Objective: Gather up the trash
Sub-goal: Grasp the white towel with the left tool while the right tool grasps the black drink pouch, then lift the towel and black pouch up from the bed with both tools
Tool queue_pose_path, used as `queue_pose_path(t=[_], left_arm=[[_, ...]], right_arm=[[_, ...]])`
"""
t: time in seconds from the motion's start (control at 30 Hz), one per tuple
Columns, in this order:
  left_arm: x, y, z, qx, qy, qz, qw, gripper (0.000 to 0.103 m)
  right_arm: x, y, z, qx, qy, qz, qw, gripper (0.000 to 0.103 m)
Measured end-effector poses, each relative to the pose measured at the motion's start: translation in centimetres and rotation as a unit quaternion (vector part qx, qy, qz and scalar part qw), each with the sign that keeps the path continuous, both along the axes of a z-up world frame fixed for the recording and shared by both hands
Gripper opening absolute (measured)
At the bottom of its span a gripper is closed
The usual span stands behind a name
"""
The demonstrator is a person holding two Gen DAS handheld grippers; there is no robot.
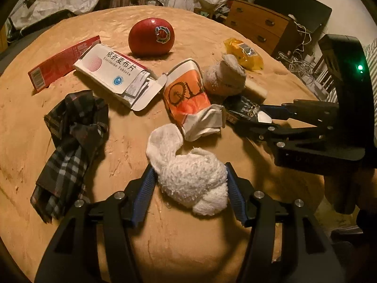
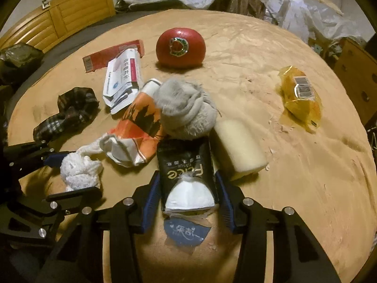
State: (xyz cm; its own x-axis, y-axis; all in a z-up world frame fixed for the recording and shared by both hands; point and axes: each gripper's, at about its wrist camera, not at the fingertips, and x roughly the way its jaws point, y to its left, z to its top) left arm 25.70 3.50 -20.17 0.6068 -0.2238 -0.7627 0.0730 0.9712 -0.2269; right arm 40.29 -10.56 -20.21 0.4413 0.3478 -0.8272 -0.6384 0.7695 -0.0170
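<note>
A: Both views are dim and warm, an orange cast over the blanket (image 1: 188,23).

B: Light seems to fall from above and the near side; the apple (image 1: 151,36) carries a small highlight on top and drops a short shadow at its base.

A: Heavy fisheye bending, black vignette in the corners.

B: The centre is fairly sharp, though grainy. A green lamp (image 1: 359,67) glows on the right gripper (image 1: 264,120); the white packet window (image 2: 189,197) looks nearly blown out.
</note>
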Motion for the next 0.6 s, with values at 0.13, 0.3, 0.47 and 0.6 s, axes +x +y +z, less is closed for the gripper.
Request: queue_pose_path(t=[0.13, 0.3, 0.47, 0.6], left_arm=[[-0.8, 0.1, 0.1, -0.009, -0.003, 0.002, 1.0000, 0.049], [-2.3, 0.3, 0.3, -0.014, -0.008, 0.005, 0.9999, 0.046], [-3.6, 0.6, 0.7, -0.015, -0.013, 0.013, 0.9997, 0.045], [-5.1, 0.6, 2.4, -0.013, -0.036, 0.019, 0.9991, 0.045]], right_arm=[[-1.5, -0.9, 0.3, 0.020, -0.003, -0.017, 1.000, 0.044], [-4.4, -2.7, 1.2, 0.046, -0.008, -0.041, 0.998, 0.044], [-7.5, -4.1, 3.2, 0.068, -0.033, -0.057, 0.996, 0.043], [-9.7, -4.7, 5.5, 0.087, -0.057, -0.065, 0.992, 0.043]])
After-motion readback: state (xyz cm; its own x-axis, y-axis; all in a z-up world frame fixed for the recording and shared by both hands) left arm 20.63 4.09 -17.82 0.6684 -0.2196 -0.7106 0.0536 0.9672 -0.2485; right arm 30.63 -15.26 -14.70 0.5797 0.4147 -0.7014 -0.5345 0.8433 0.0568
